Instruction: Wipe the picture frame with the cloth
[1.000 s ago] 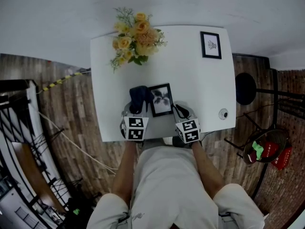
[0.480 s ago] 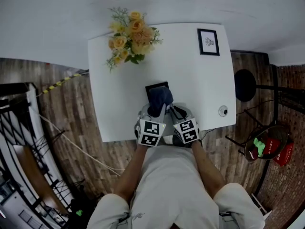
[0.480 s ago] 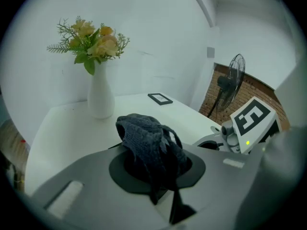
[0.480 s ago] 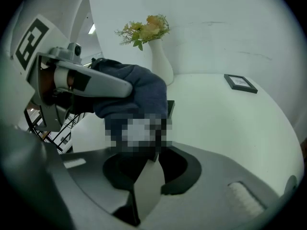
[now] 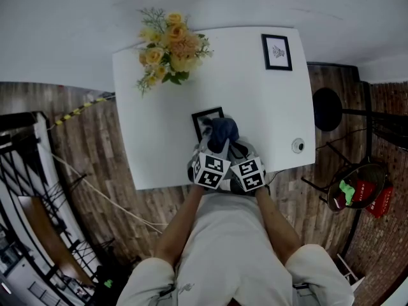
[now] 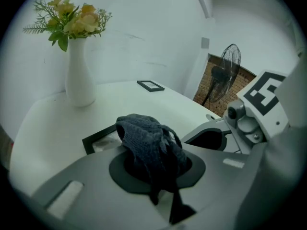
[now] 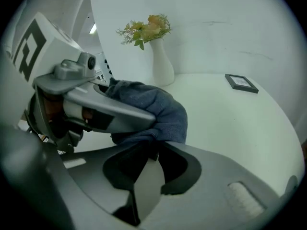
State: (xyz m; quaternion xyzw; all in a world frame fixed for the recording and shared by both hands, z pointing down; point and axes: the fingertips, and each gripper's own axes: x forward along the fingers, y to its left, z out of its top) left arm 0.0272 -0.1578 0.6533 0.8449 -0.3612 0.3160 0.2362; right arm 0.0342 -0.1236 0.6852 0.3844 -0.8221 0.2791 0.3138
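Pressing the dark cloth onto the black picture frame, the left gripper has its fingers clamped on that cloth near the white counter's front edge. Right gripper sits just beside it, fingers closed on the frame's edge.

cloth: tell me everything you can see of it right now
The cloth is dark blue-grey, knit-textured, bunched into a soft lump with a loose strand hanging. The left claw is shut on it, holding it over part of the picture frame lying flat on the white table. Whether it touches the frame is unclear.
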